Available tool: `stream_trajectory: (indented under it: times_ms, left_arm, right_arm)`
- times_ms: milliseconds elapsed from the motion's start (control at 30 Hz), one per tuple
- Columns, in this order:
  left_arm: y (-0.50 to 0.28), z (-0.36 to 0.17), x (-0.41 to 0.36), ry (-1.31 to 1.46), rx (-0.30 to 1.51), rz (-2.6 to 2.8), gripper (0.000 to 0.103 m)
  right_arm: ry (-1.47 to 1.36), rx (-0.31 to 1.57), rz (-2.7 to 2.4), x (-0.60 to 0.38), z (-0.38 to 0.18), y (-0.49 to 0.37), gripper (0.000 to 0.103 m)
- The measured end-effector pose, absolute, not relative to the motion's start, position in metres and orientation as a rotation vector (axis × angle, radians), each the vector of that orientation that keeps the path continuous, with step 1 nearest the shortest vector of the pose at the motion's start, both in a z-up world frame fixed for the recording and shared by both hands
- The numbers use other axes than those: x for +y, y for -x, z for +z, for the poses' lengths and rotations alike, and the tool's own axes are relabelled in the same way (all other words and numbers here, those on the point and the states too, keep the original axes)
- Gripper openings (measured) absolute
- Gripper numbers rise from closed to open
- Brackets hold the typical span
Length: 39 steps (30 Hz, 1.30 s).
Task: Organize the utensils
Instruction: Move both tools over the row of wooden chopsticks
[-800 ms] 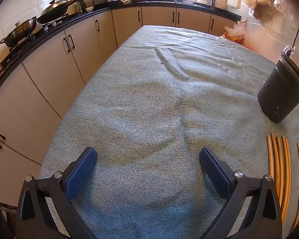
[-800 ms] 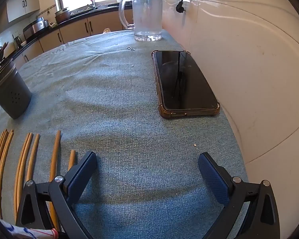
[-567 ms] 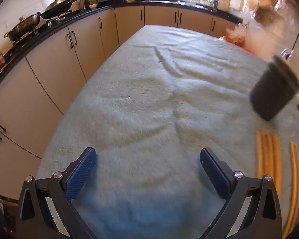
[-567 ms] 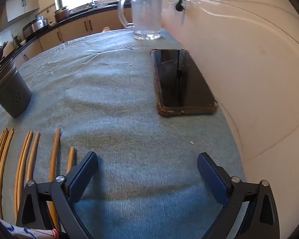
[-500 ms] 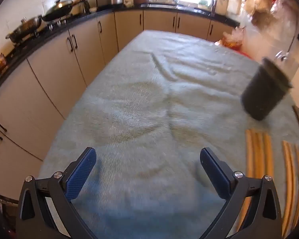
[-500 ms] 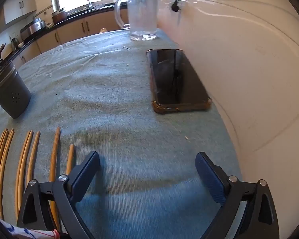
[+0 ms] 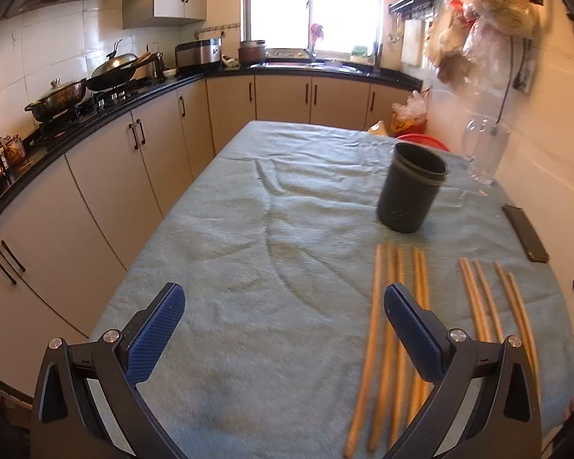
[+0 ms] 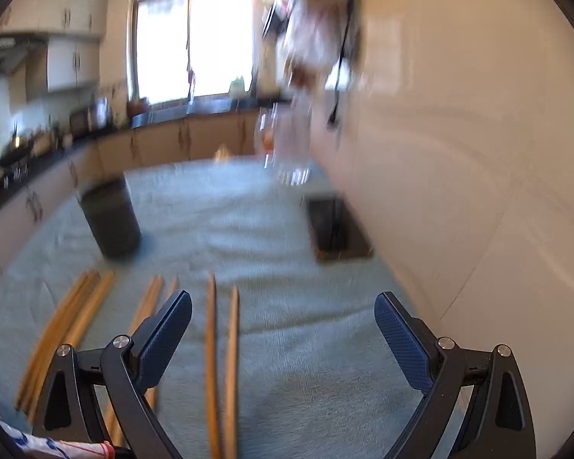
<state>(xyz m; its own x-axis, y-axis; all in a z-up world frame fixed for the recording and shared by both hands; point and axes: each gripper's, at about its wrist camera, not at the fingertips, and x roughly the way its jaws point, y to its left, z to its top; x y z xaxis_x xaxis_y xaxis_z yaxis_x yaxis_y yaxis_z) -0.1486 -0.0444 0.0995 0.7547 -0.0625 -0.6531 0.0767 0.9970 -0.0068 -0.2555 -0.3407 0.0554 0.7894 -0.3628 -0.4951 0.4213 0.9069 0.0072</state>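
Both grippers wide apart and empty; chopsticks lie loose on the cloth, holder upright beyond them.

Nearest, my left gripper (image 7: 283, 321) hangs over bare blue-grey tablecloth (image 7: 248, 252), its right finger above the leftmost chopsticks (image 7: 396, 306). My right gripper (image 8: 283, 325), view blurred, has two sticks between its fingers, not gripped. Further on stands the dark utensil holder (image 7: 411, 187). A phone (image 7: 524, 233) lies near the wall, a clear pitcher (image 7: 484, 153) behind.
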Motion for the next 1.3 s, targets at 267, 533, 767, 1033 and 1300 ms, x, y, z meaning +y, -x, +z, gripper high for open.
stream_trajectory:
  times_ms: [267,533,767,1033,1300]
  left_arm:
    - [0.187,0.121,-0.053,-0.038,0.628,-0.092,0.103]
    - [0.22,0.138,-0.055,-0.051,0.56,-0.103,0.103]
    - [0.243,0.153,-0.06,-0.07,0.51,-0.109,0.103]
    - [0.262,0.162,-0.062,-0.086,0.467,-0.112,0.103]
    - [0.264,0.154,-0.068,-0.1,0.48,-0.171,0.103]
  right_arm:
    - [-0.138,0.365,-0.423,-0.304,0.067,0.302,0.099]
    - [-0.094,0.388,-0.375,-0.283,0.073,0.305,0.099]
    - [-0.029,0.332,-0.362,-0.262,0.087,0.322,0.099]
    - [-0.008,0.313,-0.375,-0.262,0.095,0.337,0.099]
    - [-0.016,0.333,-0.387,-0.267,0.087,0.344,0.099]
